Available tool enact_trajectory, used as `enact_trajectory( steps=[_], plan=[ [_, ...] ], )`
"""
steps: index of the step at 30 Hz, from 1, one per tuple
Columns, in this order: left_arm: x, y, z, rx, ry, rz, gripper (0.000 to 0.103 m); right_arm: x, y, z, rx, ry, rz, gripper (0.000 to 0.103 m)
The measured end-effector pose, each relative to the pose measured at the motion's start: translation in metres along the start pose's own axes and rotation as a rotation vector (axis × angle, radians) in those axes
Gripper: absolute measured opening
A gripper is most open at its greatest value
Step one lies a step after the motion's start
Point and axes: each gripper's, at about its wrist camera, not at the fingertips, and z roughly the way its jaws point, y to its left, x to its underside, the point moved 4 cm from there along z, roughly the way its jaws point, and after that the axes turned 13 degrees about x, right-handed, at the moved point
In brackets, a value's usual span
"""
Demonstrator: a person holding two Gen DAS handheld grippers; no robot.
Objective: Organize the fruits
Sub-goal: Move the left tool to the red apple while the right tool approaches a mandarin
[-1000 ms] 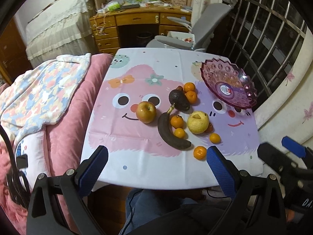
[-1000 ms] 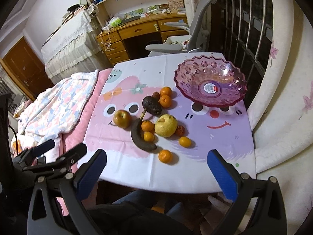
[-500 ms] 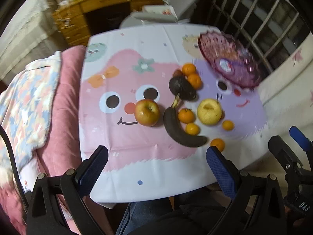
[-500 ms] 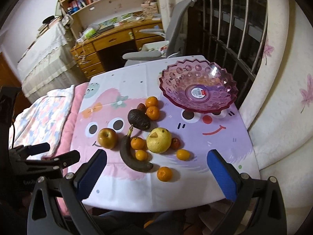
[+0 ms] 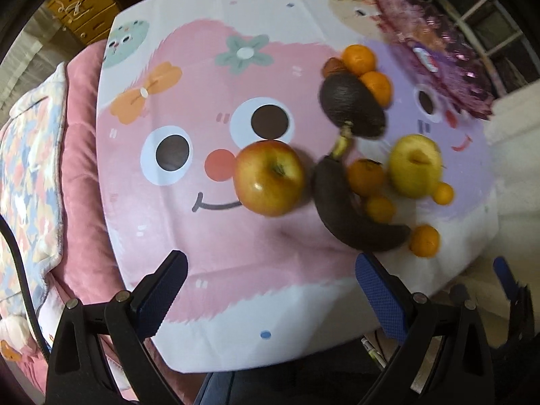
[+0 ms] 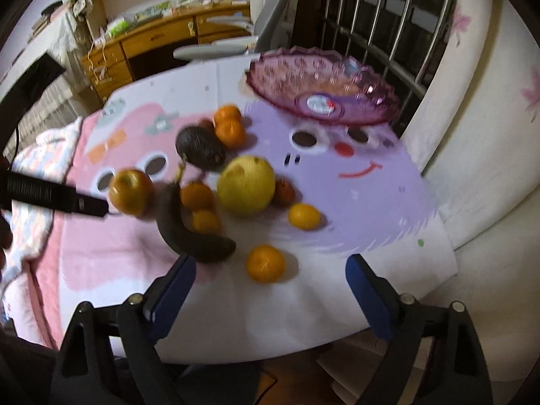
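Both claws stand wide apart and hold nothing: left gripper (image 5: 270,290) faces the apple (image 5: 269,178); right gripper (image 6: 270,287) faces a tangerine (image 6: 265,263) beside the banana (image 6: 189,233).

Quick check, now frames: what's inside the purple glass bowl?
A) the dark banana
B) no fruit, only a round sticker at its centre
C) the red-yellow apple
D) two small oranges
B: the purple glass bowl shows only a round sticker at its centre, while the red-yellow apple, the dark banana and the small oranges all lie on the cartoon-print tablecloth.
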Motion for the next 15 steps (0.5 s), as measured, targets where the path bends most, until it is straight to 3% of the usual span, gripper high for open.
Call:
enact_trajectory(
  steps=[8, 10, 15],
  plan=[
    [-0.026, 0.017, 0.047, -0.032, 0.043, -0.081, 0.091, 0.019, 0.006, 0.057, -0.005, 0.118, -0.036, 0.064],
    [-0.031, 0.021, 0.057, -0.036, 0.059, -0.104, 0.082, 0.022, 0.008, 0.068, -0.030, 0.147, -0.034, 0.062],
    [-0.037, 0.027, 0.073, -0.013, 0.083, -0.150, 0.078, 0.021, 0.019, 0.079, -0.054, 0.160, -0.093, 0.060]
  ],
)
